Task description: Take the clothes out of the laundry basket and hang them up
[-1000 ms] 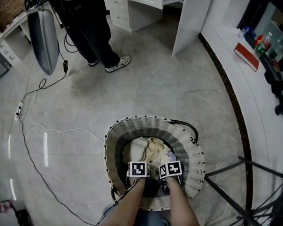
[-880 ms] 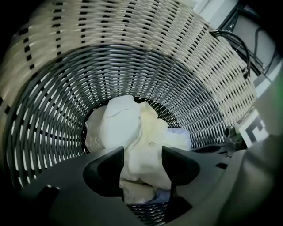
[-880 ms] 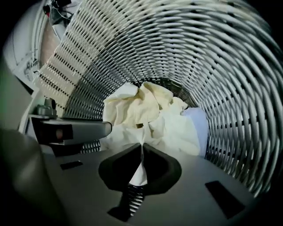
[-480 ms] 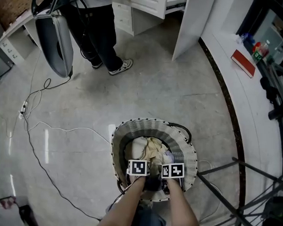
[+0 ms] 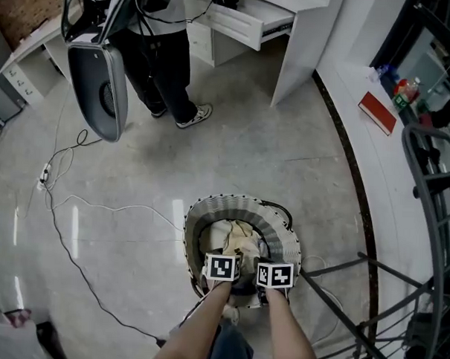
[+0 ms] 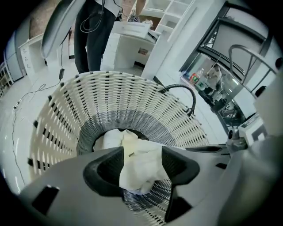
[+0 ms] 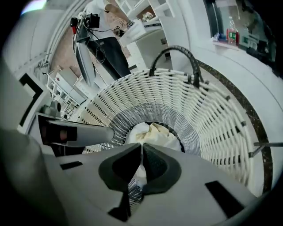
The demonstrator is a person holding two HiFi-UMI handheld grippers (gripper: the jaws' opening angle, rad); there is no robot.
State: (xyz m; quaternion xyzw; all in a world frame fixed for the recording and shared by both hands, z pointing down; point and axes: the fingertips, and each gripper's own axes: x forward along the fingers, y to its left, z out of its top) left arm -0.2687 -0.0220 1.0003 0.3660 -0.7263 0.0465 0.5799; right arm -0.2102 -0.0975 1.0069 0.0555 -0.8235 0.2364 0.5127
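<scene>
The pale garment (image 6: 138,174) looks soft, light and limp, and trails from both claws into the wicker laundry basket (image 5: 199,220) on the floor (image 5: 226,145). The left claw (image 6: 141,164) pinches a thick bunch. The right claw (image 7: 141,165) is pressed nearly together on a thin fold. Grips near its edges would probably suit hanging better.

Left claw (image 6: 141,164): pale grey moulded housing, two black scooped pads, dark rectangular slots in the shell. Right claw (image 7: 141,162): same grey shell, same black pads, dark slots on either side. Left marker cube (image 5: 221,268) and right marker cube (image 5: 274,275): white faces, black square patterns. Forearms (image 5: 202,324) uncovered as far as the frame edge. Blue denim legwear (image 5: 228,352) below.
</scene>
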